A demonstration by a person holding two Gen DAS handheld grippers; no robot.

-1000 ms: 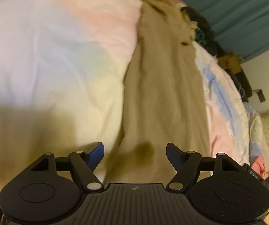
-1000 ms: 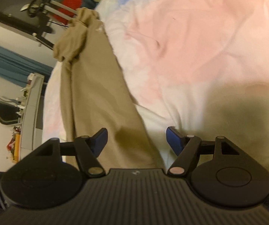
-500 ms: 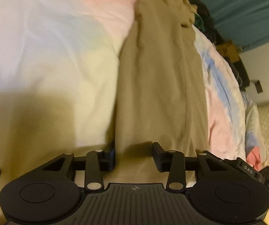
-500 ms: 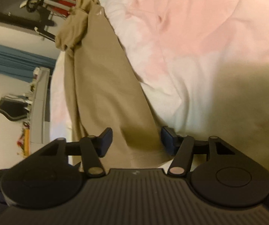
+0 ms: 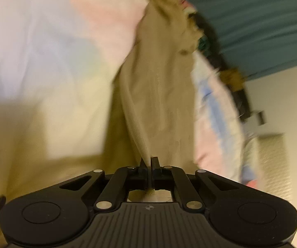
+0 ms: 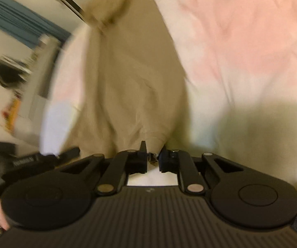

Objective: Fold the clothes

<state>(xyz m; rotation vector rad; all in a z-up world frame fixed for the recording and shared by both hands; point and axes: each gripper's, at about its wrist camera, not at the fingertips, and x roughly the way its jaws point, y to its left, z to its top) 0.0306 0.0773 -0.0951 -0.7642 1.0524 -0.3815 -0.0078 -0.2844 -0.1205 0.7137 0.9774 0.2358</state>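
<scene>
Clearly, the near hem of the tan garment [image 5: 160, 95] is pinched between the closed fingers of the left gripper [image 5: 150, 161], while another part of that hem is clamped by the right gripper [image 6: 153, 153]. The garment is stretched lengthwise over a pastel bedspread [image 5: 45, 51]. Beyond its bunched far end, a teal curtain [image 5: 262, 20] and dark blurred clutter [image 5: 212, 41] are seen.
</scene>
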